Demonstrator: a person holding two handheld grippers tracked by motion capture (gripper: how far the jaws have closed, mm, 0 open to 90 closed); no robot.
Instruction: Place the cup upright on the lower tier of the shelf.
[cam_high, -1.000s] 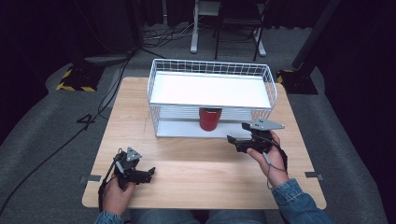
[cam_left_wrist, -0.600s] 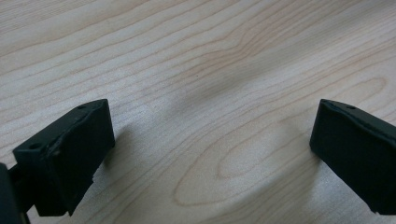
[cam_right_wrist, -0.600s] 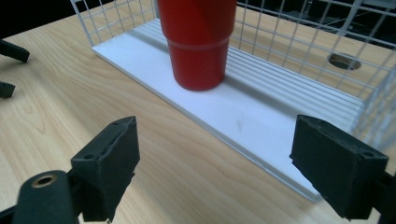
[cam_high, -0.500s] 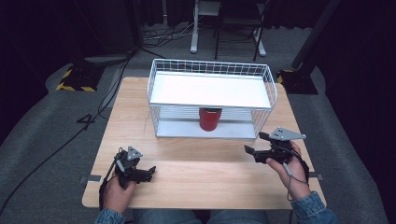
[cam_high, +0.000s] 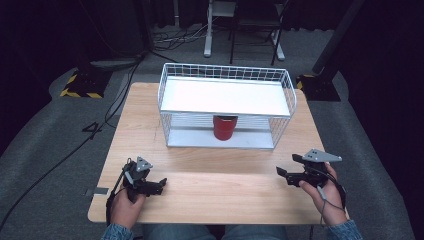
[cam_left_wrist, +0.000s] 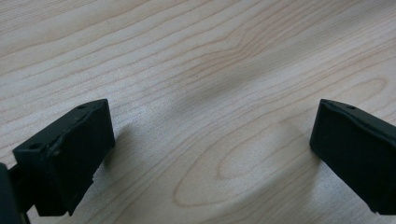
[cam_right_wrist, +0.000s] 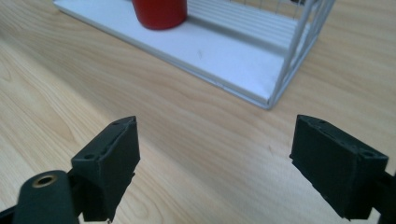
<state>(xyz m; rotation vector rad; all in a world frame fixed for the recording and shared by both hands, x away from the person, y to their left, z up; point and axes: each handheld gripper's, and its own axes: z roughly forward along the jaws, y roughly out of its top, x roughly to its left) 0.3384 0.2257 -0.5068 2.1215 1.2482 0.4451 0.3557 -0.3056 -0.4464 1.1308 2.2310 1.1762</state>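
Seen from above, a pale wooden table (cam_high: 210, 175) with a visible wavy grain is set on a grey carpeted floor (cam_high: 45, 150). At far left, a dark cable (cam_high: 65, 155) is trailed across the carpet, and one base with yellow and black stripes (cam_high: 80, 85) is seen beyond the table's corner.

Two hand-held grippers are counted, both black, each topped by a grey three-cornered plate. The left gripper (cam_high: 159, 184) is held low over the table's near left corner by the left hand (cam_high: 125, 205). In the left gripper view its two blocky jaws are spread wide over bare wood, with nothing between them.

At the middle of the table, one white wire rack (cam_high: 225, 72) is placed, box-shaped, with thin grid walls. Two flat white shelves are counted in it: an upper shelf (cam_high: 225, 97) and a bottom shelf (cam_high: 200, 137). One red cup (cam_high: 225, 127), round and smooth, is stood upright on the bottom shelf, under the upper shelf and behind the front wire grid. It is well apart from both grippers. Pale furniture legs (cam_high: 240, 45) are seen on the floor behind the rack.

At right, the right gripper (cam_high: 287, 165) is held above the table's near right corner by the right hand (cam_high: 325, 195), pointed towards the table's middle. In the right gripper view its jaws are spread wide and nothing is held; open wood is seen before them, then the rack's corner, with the cup farther along the shelf. One dark base (cam_high: 320, 85) is set on the floor past the table's right edge.
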